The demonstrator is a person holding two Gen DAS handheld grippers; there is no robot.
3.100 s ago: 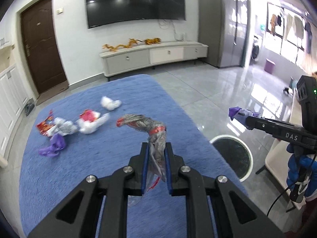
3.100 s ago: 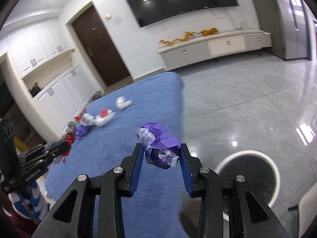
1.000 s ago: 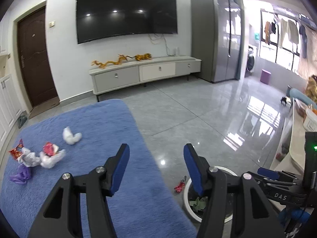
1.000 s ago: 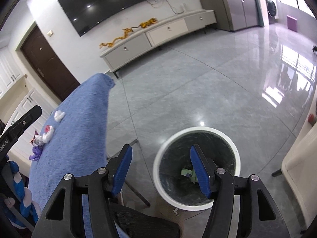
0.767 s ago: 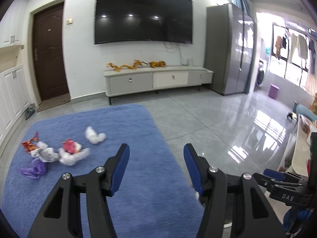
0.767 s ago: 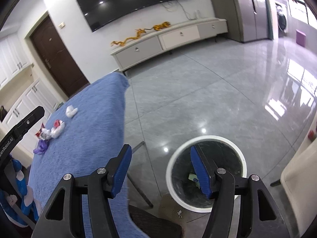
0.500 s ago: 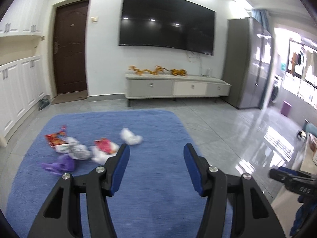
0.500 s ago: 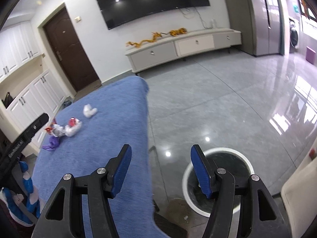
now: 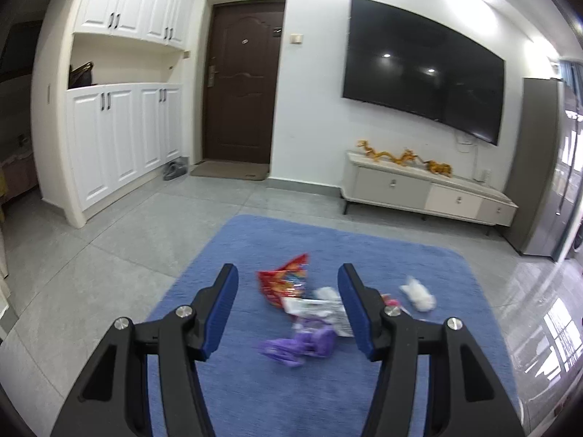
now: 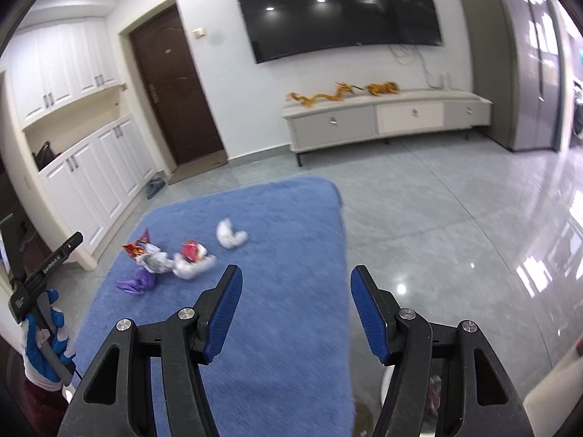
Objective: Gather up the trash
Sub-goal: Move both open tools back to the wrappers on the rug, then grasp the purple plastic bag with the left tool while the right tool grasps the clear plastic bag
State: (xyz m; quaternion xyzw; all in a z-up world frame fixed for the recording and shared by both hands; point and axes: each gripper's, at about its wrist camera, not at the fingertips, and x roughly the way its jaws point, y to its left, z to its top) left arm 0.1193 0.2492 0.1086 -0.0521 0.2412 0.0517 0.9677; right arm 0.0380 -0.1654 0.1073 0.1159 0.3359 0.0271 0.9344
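Several pieces of trash lie on a blue rug (image 9: 255,382) (image 10: 284,240). In the left wrist view my left gripper (image 9: 288,309) is open and empty, hanging above the pile: a red snack wrapper (image 9: 282,282), a silvery crumpled wrapper (image 9: 324,309), a purple wad (image 9: 306,344) and a white wad (image 9: 419,293) further right. My right gripper (image 10: 295,313) is open and empty too, over the rug's right part. From it the purple wad (image 10: 136,280), the red wrapper (image 10: 136,247), a red-and-white wad (image 10: 191,256) and the white wad (image 10: 229,236) lie ahead to the left.
The left gripper's handle, held by a blue-gloved hand (image 10: 43,342), shows at the left edge. A white bin's rim (image 10: 386,382) peeks out low behind the right gripper's fingers. A low TV cabinet (image 9: 426,191) stands against the far wall, with white cupboards (image 9: 116,134) and a brown door (image 9: 240,87) to the left. Grey tile floor surrounds the rug.
Both grippers dropped their trash at the bin, then swung left and away from it. The bin has slid almost out of view and the pile on the rug is now in front.
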